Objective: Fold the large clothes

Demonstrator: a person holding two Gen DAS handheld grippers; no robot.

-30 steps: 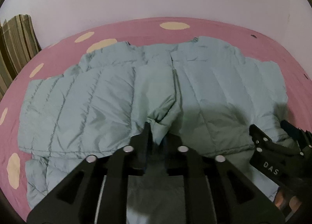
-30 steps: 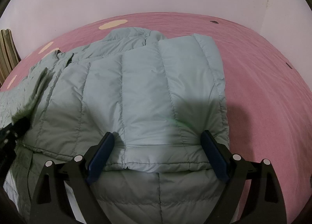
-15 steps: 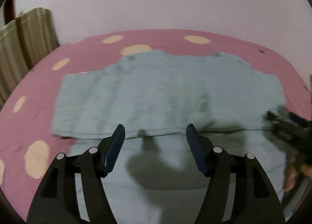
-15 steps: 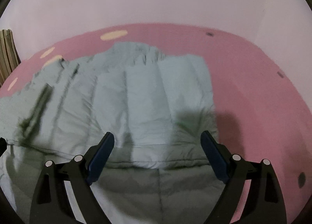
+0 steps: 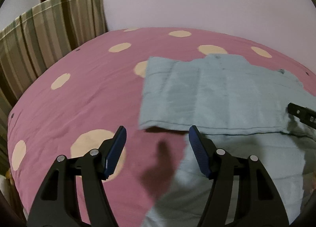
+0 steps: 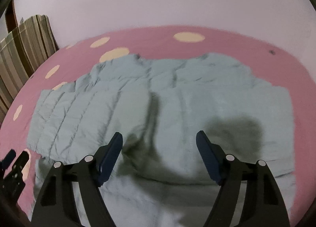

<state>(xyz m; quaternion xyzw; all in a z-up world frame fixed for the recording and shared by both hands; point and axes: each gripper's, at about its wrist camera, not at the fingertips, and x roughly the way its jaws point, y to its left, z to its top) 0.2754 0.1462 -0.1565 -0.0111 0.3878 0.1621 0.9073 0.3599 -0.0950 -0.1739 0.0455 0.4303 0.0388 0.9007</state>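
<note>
Pink bedspread with cream dots [image 5: 83, 96] carries the pale-blue quilted puffer jacket [image 6: 177, 108], sleeves seemingly folded across its chest, body folds remaining; left gripper [image 5: 156, 138] and just-narrowing right gripper [image 6: 159, 144] hover open, empty.

Matte black cutout frames on each gripper [image 5: 157, 140] [image 6: 159, 146], silver screws, ribbed dark-blue pads [image 5: 116, 151].

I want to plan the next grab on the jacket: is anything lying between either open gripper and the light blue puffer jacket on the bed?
Nothing visible does. The left gripper hangs open over the pink bedspread at the edge of the jacket; the right gripper hangs open directly above it. Only shadows fall on the fabric.
</note>
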